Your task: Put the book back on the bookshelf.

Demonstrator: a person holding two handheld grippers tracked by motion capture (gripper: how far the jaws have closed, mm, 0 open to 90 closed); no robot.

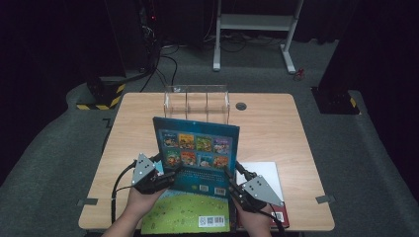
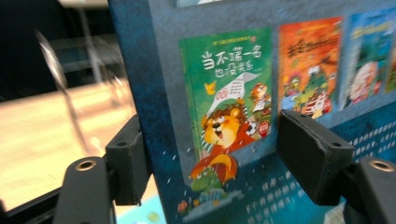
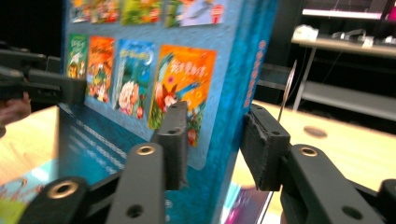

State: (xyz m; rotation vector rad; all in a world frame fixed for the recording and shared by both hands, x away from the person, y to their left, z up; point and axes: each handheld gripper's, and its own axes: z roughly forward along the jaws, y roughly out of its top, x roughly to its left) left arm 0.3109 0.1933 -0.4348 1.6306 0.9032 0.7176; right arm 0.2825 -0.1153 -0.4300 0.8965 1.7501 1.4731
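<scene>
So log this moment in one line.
book: upright, back cover toward person | left tongs: astride left edge, loose | right tongs: on right edge | rack: behind

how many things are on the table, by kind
Books: 3 – the blue book held upright between the two grippers, the green book lying flat under it, the white book at right.
Clear racks: 1 – the clear divider rack at the far edge.
Total: 4
</scene>
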